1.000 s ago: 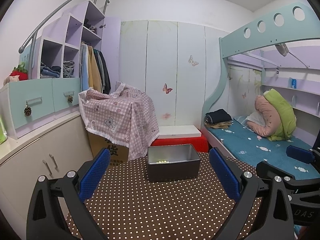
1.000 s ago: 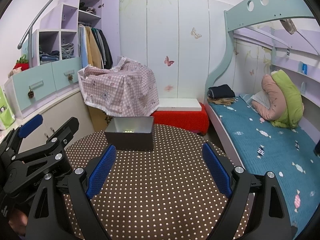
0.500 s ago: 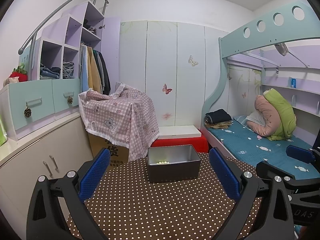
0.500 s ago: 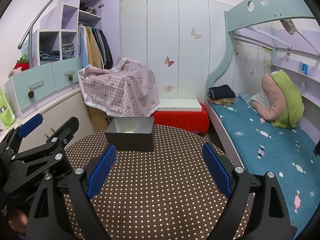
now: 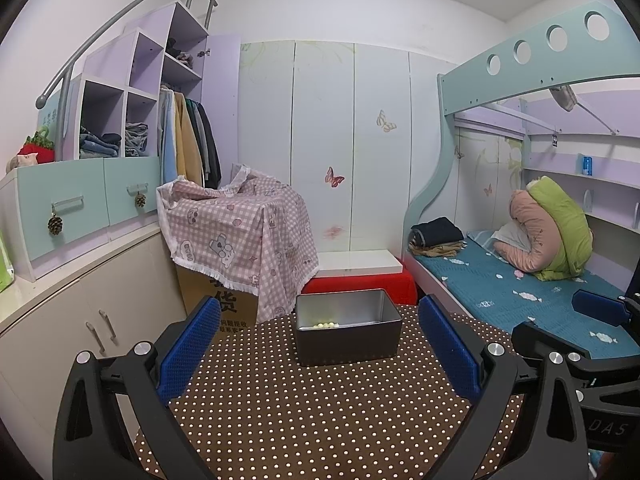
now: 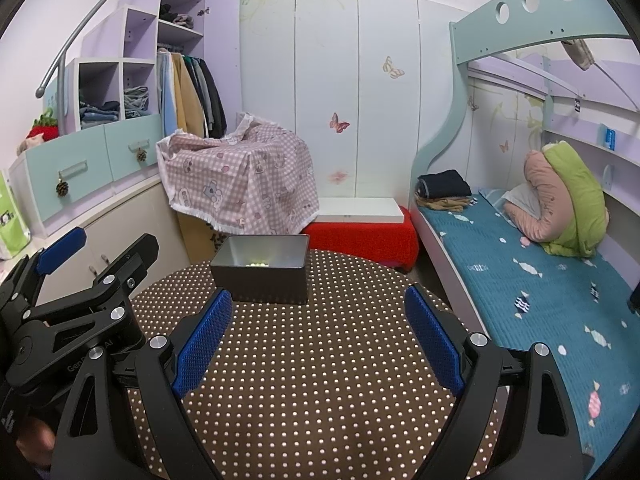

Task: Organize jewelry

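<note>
A dark metal box (image 5: 347,332) stands at the far side of the round brown dotted table (image 5: 320,420); it also shows in the right wrist view (image 6: 261,274). A pale beaded piece of jewelry (image 5: 326,325) lies inside it, seen too in the right wrist view (image 6: 258,264). My left gripper (image 5: 320,348) is open and empty, held above the table just short of the box. My right gripper (image 6: 320,336) is open and empty, also above the table and short of the box. The left gripper shows at the left of the right wrist view (image 6: 100,268).
A pink checked cloth over a cardboard box (image 5: 240,236) stands behind the table on the left. A red bench with a white board (image 5: 360,276) is behind the box. A bunk bed (image 5: 520,292) runs along the right, cabinets (image 5: 80,312) along the left.
The left wrist view has shifted slightly, with the box a little lower and nearer. Both grippers stay open and empty.
</note>
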{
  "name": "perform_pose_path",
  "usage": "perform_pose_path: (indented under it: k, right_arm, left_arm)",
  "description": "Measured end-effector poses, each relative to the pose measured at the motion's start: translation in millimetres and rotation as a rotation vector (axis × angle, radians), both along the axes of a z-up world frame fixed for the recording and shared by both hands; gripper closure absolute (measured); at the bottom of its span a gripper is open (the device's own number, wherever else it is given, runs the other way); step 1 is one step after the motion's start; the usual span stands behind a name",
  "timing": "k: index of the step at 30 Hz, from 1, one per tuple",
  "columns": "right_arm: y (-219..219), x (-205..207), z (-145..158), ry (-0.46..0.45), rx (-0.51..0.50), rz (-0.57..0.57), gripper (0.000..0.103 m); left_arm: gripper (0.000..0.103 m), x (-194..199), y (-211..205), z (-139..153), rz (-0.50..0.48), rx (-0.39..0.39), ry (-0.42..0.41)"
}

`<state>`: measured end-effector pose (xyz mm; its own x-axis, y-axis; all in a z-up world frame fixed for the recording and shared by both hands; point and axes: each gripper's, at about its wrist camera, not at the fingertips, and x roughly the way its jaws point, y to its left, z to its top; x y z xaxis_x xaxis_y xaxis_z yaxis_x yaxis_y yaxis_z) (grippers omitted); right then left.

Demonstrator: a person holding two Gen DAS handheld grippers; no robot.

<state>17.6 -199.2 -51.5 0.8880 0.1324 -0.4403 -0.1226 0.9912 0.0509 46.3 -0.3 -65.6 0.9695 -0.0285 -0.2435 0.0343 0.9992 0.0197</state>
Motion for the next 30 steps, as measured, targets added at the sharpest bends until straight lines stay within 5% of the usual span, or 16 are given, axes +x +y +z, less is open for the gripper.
perform_pose_path:
  k: [30]
  right_arm:
    - [0.0, 2.4, 0.8, 0.007, -0.001, 0.001, 0.018]
  left_arm:
    - [0.007, 5.1, 3.2, 1.3, -0.019, -0.003, 0.014]
